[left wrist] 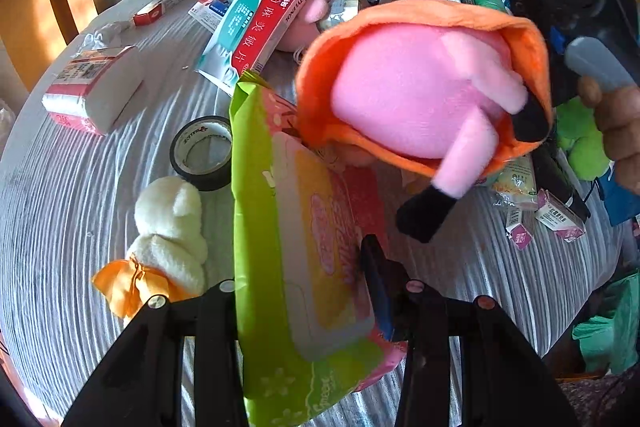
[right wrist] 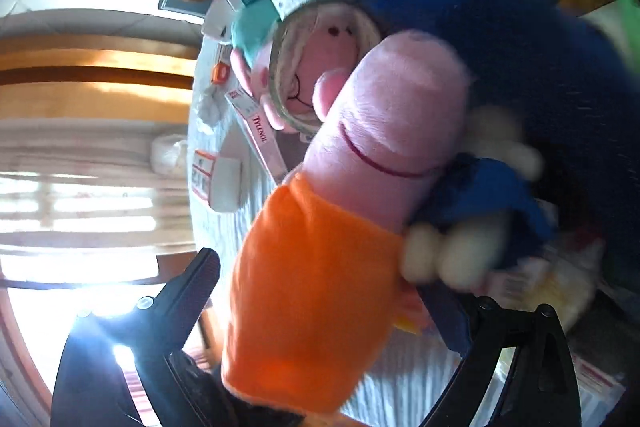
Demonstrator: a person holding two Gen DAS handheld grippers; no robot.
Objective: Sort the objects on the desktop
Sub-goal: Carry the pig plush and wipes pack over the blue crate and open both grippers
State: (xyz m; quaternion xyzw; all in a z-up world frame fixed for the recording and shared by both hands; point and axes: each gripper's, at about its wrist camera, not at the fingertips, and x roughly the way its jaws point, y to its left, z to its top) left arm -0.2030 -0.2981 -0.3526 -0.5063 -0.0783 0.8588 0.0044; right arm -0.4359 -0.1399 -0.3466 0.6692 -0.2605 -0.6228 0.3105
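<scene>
Sorting is mid-carry: left hand-held gripper (left wrist: 304, 291) pinches the wet-wipes pack (left wrist: 296, 251) above the desk (left wrist: 60, 195); right hand-held gripper (right wrist: 320, 311) apparently clamps the pink plush pig (right wrist: 360, 187) aloft. Each next needs its pile.

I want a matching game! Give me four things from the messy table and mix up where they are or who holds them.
Things:
1. pink plush pig in an orange dress
2. green and pink wet-wipes pack
3. black roll of tape
4. cream plush duck with an orange scarf

Places:
A. lying on the striped tablecloth, left of the wipes pack
B. held in the left tool
C. held up in the right tool
D. flat on the cloth, just beyond the duck

Pairs: 1-C, 2-B, 3-D, 4-A
</scene>
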